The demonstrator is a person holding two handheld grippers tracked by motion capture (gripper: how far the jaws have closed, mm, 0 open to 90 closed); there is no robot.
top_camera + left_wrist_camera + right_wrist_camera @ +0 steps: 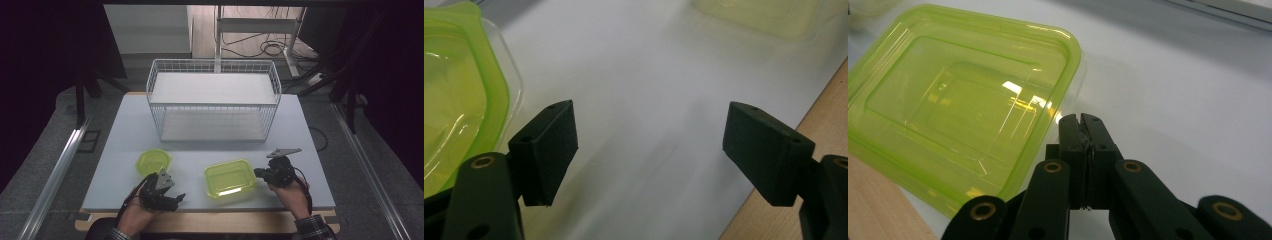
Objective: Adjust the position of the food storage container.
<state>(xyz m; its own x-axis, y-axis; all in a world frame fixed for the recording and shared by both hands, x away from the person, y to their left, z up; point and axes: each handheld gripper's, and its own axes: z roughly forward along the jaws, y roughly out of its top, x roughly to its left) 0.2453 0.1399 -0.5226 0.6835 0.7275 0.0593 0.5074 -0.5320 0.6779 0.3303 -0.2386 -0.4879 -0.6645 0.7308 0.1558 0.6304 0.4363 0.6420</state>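
A pale grey, smooth, matte table (125,145) is seen from the high view, with a light wooden strip along its near edge. At the far middle of it stands a white wire basket rack (214,100) made of a fine grid, with two flat white shelves, one above the other.

Two translucent yellow-green plastic containers lie on the near part of the table. The square container (230,178) has rounded corners, a stepped floor and a thin clear rim; bright glints are carried on its glossy surface. It sits right of centre, near the front edge. The smaller container (153,161), with a many-sided outline, lies to its left, well apart from it.

The left gripper (172,196) is held low over the near edge, just in front of the smaller container. In the left gripper view its two black, blocky jaws are spread wide with nothing between them, and the smaller container (454,95) is seen just beside one jaw.

The right gripper (260,173) is held at the right side of the square container. In the right gripper view its jaws are pressed together at the thin clear rim of the square container (958,100); whether the rim is pinched between them cannot be told.
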